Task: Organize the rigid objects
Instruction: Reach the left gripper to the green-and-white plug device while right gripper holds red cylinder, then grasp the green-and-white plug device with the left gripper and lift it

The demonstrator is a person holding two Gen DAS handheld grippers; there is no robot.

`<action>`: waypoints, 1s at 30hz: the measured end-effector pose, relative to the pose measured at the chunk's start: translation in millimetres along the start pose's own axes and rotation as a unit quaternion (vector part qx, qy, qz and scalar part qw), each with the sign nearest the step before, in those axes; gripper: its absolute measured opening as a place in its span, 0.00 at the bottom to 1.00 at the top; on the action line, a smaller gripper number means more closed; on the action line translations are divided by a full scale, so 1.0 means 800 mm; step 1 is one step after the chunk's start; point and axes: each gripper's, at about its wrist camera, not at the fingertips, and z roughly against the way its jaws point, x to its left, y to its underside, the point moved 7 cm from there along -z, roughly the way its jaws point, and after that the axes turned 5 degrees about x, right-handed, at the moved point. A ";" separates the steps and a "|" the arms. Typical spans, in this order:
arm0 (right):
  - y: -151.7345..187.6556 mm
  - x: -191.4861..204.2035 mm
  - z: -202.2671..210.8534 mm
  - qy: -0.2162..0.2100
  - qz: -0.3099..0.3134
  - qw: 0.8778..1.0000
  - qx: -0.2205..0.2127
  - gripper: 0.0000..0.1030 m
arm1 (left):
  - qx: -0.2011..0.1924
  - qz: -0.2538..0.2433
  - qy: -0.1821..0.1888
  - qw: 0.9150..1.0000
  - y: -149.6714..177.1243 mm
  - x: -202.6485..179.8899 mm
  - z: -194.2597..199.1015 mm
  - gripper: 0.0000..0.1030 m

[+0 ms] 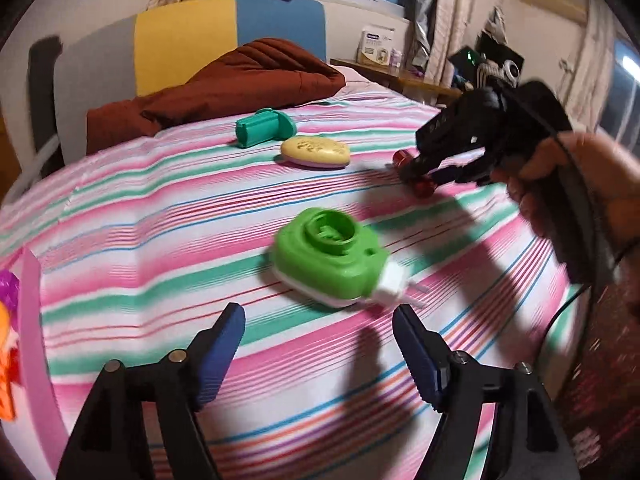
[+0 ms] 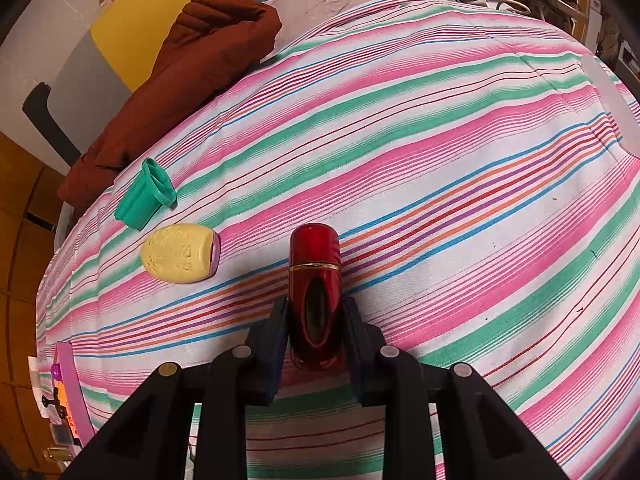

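The red case (image 2: 315, 292) sits clamped inside the right gripper (image 2: 316, 320).

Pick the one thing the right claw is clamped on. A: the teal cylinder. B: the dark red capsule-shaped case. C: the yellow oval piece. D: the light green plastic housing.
B: in the right wrist view, the right claw has both pads pressed against the dark red capsule-shaped case.

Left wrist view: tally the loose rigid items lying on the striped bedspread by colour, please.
Green: 2, a light green camera-shaped toy and a teal ribbed holder
Yellow: 1, an oval embossed case
Red: 1, a glossy capsule-shaped case in the right gripper
Total: 4
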 end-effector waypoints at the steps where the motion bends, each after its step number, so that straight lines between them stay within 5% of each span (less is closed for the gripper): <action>1: 0.000 0.000 0.000 0.000 0.000 1.000 0.000 0.25 | 0.004 0.013 0.001 1.000 -0.003 -0.002 -0.003 0.76; 6: 0.000 -0.001 -0.001 0.000 0.001 1.000 0.000 0.25 | 0.055 0.124 0.040 0.990 -0.024 -0.015 -0.024 0.76; 9: 0.001 -0.001 -0.001 -0.001 0.000 1.000 0.000 0.25 | 0.074 0.159 0.027 0.984 -0.038 -0.017 -0.034 0.77; 13: 0.001 -0.002 0.000 -0.001 -0.001 1.000 -0.001 0.25 | 0.083 0.107 -0.018 0.991 -0.037 -0.014 -0.038 0.66; 20: 0.002 -0.003 0.002 -0.001 -0.004 1.000 0.000 0.25 | 0.051 0.055 -0.083 0.994 -0.021 0.024 -0.009 0.65; 25: 0.003 -0.003 0.003 0.000 -0.003 1.000 -0.001 0.25 | 0.015 0.048 -0.064 0.997 -0.033 0.020 -0.001 0.84; 30: 0.003 -0.002 0.003 0.000 -0.003 1.000 -0.002 0.25 | -0.005 -0.004 -0.073 0.997 -0.056 0.000 -0.020 0.87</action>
